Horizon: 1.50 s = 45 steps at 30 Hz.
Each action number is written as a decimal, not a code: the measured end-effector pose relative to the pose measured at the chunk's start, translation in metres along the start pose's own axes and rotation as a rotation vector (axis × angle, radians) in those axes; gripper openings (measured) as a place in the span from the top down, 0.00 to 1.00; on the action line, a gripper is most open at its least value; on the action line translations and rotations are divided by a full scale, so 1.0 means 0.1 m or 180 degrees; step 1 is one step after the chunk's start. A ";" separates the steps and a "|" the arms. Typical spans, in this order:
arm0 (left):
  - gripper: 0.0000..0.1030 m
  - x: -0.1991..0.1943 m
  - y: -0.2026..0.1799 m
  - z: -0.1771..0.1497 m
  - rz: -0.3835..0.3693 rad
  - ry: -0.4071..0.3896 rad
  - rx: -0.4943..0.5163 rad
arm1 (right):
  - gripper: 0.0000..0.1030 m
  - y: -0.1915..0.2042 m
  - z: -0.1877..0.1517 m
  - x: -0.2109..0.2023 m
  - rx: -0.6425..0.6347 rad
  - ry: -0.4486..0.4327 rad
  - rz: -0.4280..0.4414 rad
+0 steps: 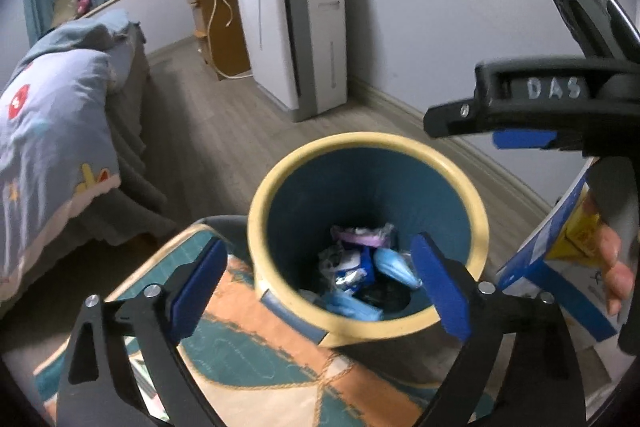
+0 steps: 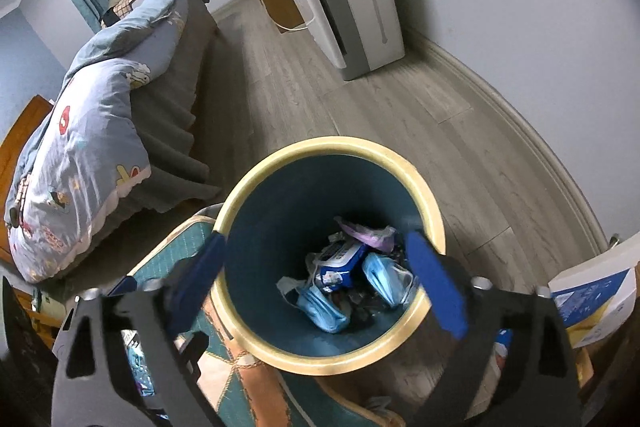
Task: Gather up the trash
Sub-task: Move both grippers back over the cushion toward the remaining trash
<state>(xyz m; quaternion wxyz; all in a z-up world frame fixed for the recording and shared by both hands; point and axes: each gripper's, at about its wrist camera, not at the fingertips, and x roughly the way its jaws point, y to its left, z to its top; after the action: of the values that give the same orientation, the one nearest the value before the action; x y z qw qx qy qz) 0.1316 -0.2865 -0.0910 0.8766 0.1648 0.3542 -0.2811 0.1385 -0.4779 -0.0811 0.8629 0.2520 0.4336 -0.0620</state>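
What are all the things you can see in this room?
trash bin: one, yellow rim, blue inside, on the floor beside the rug
trash: several pieces, blue masks, blue-white packet, pink wrapper, at the bin's bottom
rug: one, teal and orange, under the claws
bed: one, grey skirt, blue cartoon quilt, left
air purifier: one, white, by the wall
wooden cabinet: one, brown, behind the purifier
box: one, white, blue and yellow, right
left claw: open, empty, over the bin
right claw: open, empty, over the bin
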 end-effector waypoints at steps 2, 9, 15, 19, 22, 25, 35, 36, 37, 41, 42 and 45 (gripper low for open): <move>0.08 -0.02 0.03 -0.02 0.0052 0.0043 0.0019 | 0.06 0.05 0.00 0.00 -0.0013 -0.0008 0.0001; 0.07 -0.21 0.23 -0.13 0.0193 0.0094 0.0003 | 0.06 0.24 -0.03 -0.05 -0.0112 0.0014 -0.0029; 0.07 -0.45 0.44 -0.27 0.0305 0.0082 -0.0052 | 0.06 0.38 -0.06 -0.15 -0.0178 -0.0024 -0.0035; 0.07 -0.68 0.56 -0.37 0.0362 0.0057 -0.0072 | 0.06 0.49 -0.09 -0.22 -0.0237 -0.0061 -0.0027; 0.07 -0.86 0.65 -0.46 0.0409 0.0046 -0.0127 | 0.06 0.60 -0.14 -0.26 -0.0307 -0.0060 -0.0012; 0.07 -1.03 0.78 -0.57 0.0478 0.0048 -0.0220 | 0.06 0.74 -0.19 -0.28 -0.0421 -0.0055 -0.0009; 0.07 -1.76 1.34 -1.11 0.0777 0.0048 -0.0743 | 0.06 1.46 -0.53 -0.32 -0.1047 -0.0010 0.0061; 0.06 -1.81 1.39 -1.16 0.0797 0.0051 -0.0794 | 0.06 1.55 -0.58 -0.32 -0.1125 -0.0004 0.0068; 0.06 -1.87 1.45 -1.22 0.0815 0.0070 -0.0870 | 0.06 1.60 -0.61 -0.32 -0.1163 0.0002 0.0072; 0.06 -2.05 1.69 -1.50 0.0896 0.0129 -0.1188 | 0.06 1.88 -0.78 -0.29 -0.1368 0.0065 0.0126; 0.06 -2.07 1.73 -1.54 0.0917 0.0132 -0.1212 | 0.06 1.94 -0.82 -0.28 -0.1405 0.0075 0.0138; 0.06 -2.10 1.84 -1.66 0.1059 0.0197 -0.1200 | 0.06 2.14 -0.94 -0.24 -0.1529 0.0115 0.0172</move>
<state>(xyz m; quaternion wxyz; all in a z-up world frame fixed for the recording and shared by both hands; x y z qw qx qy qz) 0.0320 0.0190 -0.0399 0.9147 0.0629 0.3950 -0.0568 0.1259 -0.2494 -0.0278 0.8915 0.0522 0.4444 0.0706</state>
